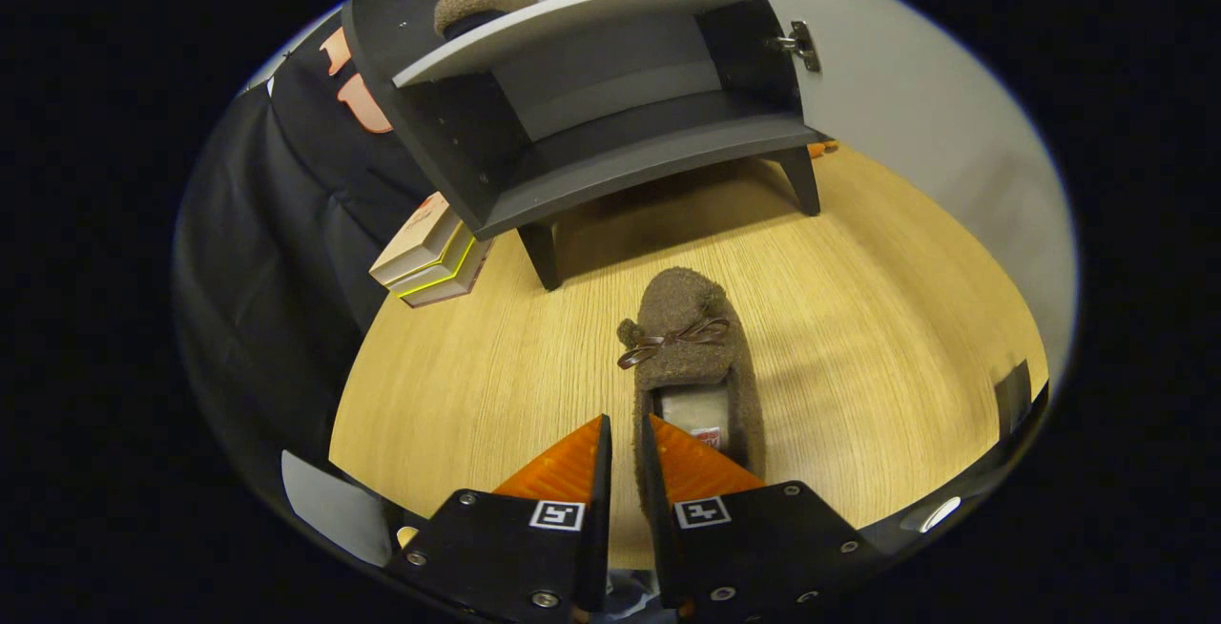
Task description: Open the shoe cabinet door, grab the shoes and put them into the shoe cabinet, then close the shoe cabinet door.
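**Slipper pinched at the side wall, cabinet open**

- Gripper (625,443): fingers drawn close together with a narrow gap, nipping the left side wall of the slipper near its heel. The right finger sits inside the slipper's opening; the left finger lies outside, against the outer wall. Both appear to press on the wall.
- Slipper (689,338): brown, fuzzy, with a small brown bow across the top. It sits on the table, toe pointing toward the cabinet, heel end at the fingers. A pale lining and a small tag show inside the opening.
- Table (878,319): light wood grain, round-edged; carries the slipper, cabinet and boxes.
- Cabinet (591,118): dark grey, on short legs, standing beyond the slipper at the far side of the table. Its front is open; one light-edged shelf divides the inside into an upper and a lower space. The lower space is bare.
- Second slipper (477,6): same brown fuzz, resting on the upper shelf toward its left end.
- Door (916,118): pale, swung wide to the right of the cabinet; a metal hinge (799,44) joins them.
- Boxes (429,257): a small stack just left of the cabinet's front left leg, one with a yellow edge.
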A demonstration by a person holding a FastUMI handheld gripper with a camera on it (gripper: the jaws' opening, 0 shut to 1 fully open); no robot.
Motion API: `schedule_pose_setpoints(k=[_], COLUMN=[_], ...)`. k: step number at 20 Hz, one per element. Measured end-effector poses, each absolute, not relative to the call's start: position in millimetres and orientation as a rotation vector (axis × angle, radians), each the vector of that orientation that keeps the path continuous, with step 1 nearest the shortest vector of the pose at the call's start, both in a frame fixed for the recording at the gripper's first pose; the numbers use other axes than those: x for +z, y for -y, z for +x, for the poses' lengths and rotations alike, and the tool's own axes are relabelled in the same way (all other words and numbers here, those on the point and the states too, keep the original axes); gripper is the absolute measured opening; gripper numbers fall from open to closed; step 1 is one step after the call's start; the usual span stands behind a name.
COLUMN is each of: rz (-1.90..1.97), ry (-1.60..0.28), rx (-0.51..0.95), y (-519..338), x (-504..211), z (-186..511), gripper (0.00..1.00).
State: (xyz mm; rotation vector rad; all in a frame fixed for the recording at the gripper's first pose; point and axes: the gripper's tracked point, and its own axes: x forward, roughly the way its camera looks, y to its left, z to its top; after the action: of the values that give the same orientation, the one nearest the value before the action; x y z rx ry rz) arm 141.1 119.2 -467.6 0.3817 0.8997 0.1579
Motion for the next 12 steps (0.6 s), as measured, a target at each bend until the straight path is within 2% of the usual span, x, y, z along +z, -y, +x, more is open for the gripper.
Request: schedule_pose_setpoints(k=[9, 12], rz=[0.378, 0.364], ry=[-0.962, -0.966], rx=[0.135, 0.116], y=[-124, -124], x=[-512, -517], z=[172, 174], gripper=[0.2, 0.14])
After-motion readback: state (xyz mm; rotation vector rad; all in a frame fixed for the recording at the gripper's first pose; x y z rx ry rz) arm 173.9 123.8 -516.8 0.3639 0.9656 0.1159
